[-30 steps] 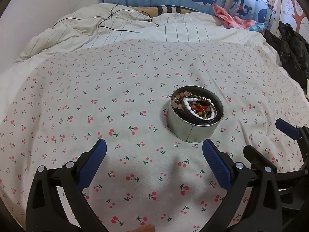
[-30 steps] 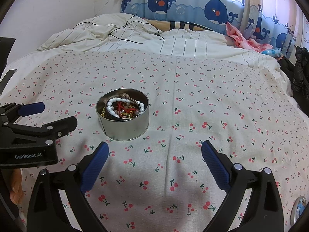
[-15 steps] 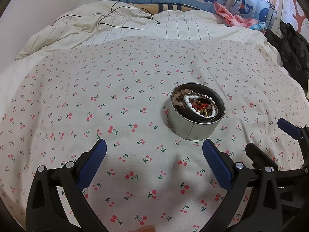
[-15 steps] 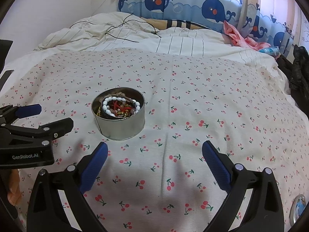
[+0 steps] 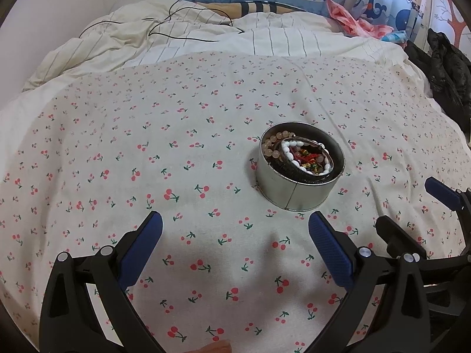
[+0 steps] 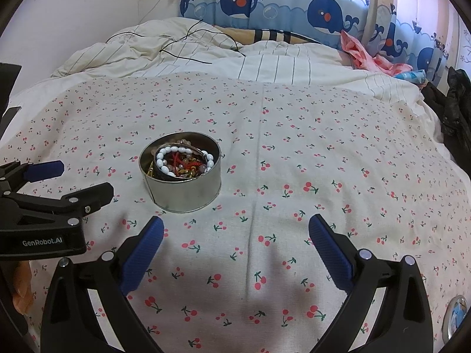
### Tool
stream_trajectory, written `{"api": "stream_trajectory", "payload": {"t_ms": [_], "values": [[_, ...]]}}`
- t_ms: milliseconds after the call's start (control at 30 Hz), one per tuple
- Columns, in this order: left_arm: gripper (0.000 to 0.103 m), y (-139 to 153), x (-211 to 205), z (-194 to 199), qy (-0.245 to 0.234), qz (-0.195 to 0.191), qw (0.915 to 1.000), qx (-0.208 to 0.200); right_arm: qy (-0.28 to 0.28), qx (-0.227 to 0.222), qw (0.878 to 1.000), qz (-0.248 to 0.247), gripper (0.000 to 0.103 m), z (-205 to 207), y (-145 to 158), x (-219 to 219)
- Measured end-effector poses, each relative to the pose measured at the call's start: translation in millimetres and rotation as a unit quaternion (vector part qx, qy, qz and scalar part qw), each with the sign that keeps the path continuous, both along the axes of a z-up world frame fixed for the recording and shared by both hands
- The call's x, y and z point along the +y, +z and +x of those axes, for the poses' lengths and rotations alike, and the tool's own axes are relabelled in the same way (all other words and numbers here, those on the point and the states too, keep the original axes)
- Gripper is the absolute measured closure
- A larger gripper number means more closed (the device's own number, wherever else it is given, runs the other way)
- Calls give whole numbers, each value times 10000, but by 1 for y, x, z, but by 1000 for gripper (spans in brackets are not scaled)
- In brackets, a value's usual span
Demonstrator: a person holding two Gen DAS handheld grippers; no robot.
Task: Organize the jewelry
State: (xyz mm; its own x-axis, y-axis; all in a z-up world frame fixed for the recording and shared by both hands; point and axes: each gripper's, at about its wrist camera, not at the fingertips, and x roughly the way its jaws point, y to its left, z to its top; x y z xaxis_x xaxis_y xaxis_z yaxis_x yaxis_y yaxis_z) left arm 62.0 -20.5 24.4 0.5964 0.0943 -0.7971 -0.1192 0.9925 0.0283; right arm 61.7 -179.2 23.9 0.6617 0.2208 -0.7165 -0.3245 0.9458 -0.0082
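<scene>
A round silver tin (image 5: 297, 189) (image 6: 184, 189) stands on the cherry-print bedspread (image 5: 176, 147) (image 6: 294, 161). Inside it lie several bracelets: a white bead bracelet (image 5: 290, 156) (image 6: 164, 163), a pale pink bead strand (image 5: 272, 144), red and gold pieces. My left gripper (image 5: 235, 232) hovers open just short of the tin, nothing between its fingers. My right gripper (image 6: 235, 232) is open too, with the tin ahead to its left. Each gripper shows at the edge of the other's view: the right gripper (image 5: 412, 209), the left gripper (image 6: 73, 179).
A rumpled striped duvet (image 5: 206, 38) with a black cable (image 5: 188, 33) lies at the head of the bed. Whale-print curtains (image 6: 323, 11) hang behind. Dark clothing (image 5: 447, 67) is heaped at the right edge. A small round lid-like object (image 6: 454, 316) sits at the lower right.
Both grippers have drifted slightly; the tin sits a little lower in the left view and a little further left in the right view. Both jaws stay open.
</scene>
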Motion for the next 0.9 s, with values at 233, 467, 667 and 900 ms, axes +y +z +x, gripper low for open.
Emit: {"api": "stream_trajectory", "payload": {"t_ms": [233,467,667,900], "values": [[7,0,-1,-1,-9,5,10000,-3,-4,3,10000,-1,8,0,0,1],[7,0,-1,0,-12,-34,10000,9,-3,3,10000,-2,8,0,0,1],[7,0,-1,0,-1,-3,10000,16,-3,5,10000,2,8,0,0,1],[7,1,0,0,-18,-4,10000,-4,-3,3,10000,-9,8,0,-1,1]]}}
